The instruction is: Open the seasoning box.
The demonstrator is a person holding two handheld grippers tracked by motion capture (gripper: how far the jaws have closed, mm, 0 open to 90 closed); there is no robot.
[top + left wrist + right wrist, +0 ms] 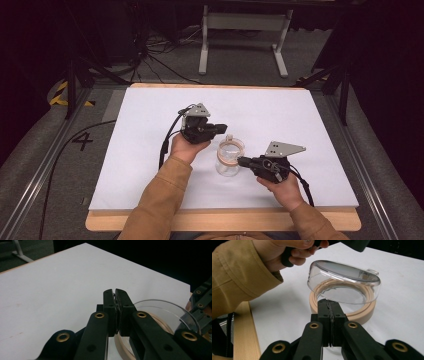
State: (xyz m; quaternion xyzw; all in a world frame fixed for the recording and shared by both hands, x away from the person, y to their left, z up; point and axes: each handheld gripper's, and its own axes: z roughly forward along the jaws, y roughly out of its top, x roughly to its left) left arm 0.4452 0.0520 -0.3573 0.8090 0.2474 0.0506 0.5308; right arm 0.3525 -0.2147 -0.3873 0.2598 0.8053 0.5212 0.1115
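Observation:
A clear jar point(228, 161) with a tan ring point(362, 312) around its mouth stands on the white board point(145, 150), right of centre and toward the front. Its clear domed lid point(342, 272) is tipped up over the ring. My right gripper point(241, 161) is shut, and its tips point(329, 302) rest against the ring's near edge; I cannot tell whether they pinch anything. My left gripper point(223, 128) hovers just left of and above the jar. Its jaws point(115, 291) stand together with a hairline slit and nothing between them, the lid point(165, 307) just to their right.
The board lies on a wooden tabletop point(225, 222) whose edge shows along the front. Cables point(165, 145) trail from both grippers. A metal desk frame point(245, 30) and floor cables lie beyond the far edge. Rails point(45, 165) run along both sides.

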